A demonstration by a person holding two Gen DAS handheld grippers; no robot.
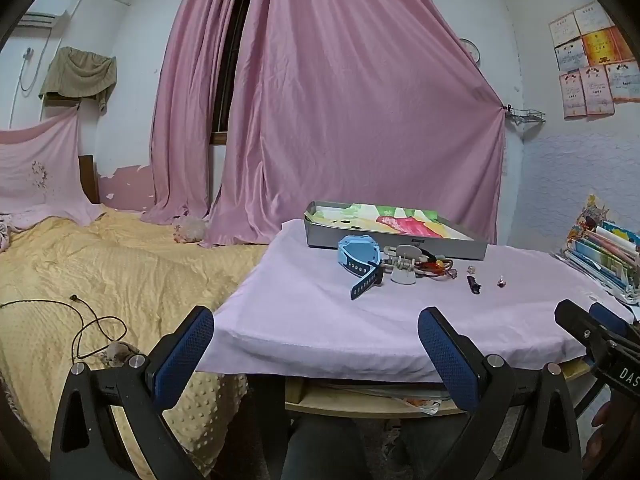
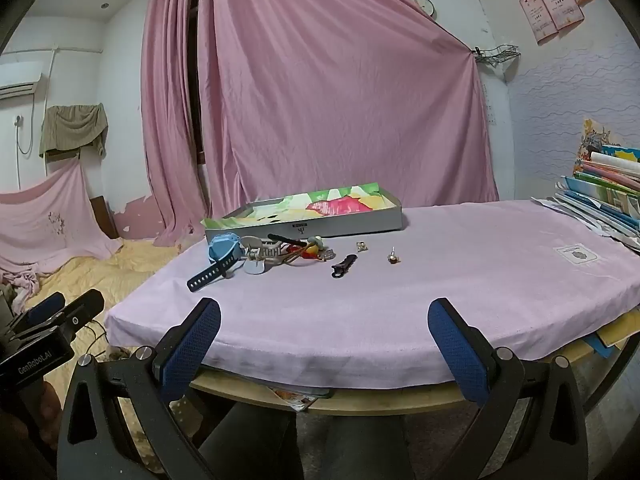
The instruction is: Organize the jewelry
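You are holding both grippers back at the near edge of the worktop (image 2: 440,280), left gripper (image 1: 316,344) and right gripper (image 2: 324,340) each with fingers spread wide and empty, probably so you can survey the pieces before picking one. The jewelry lies loose at the far side: a blue watch (image 2: 224,254), a hair claw (image 2: 260,254), a black clip (image 2: 343,266) and a small earring (image 2: 393,258). Just behind them sits the tray (image 2: 352,224), lined with colourful paper, apparently holding no jewelry.

A matt pink cloth (image 2: 440,280) covers the wooden table (image 2: 400,402). The tray (image 2: 360,222) looks like dull grey metal, the watch (image 2: 224,252) smooth blue plastic.
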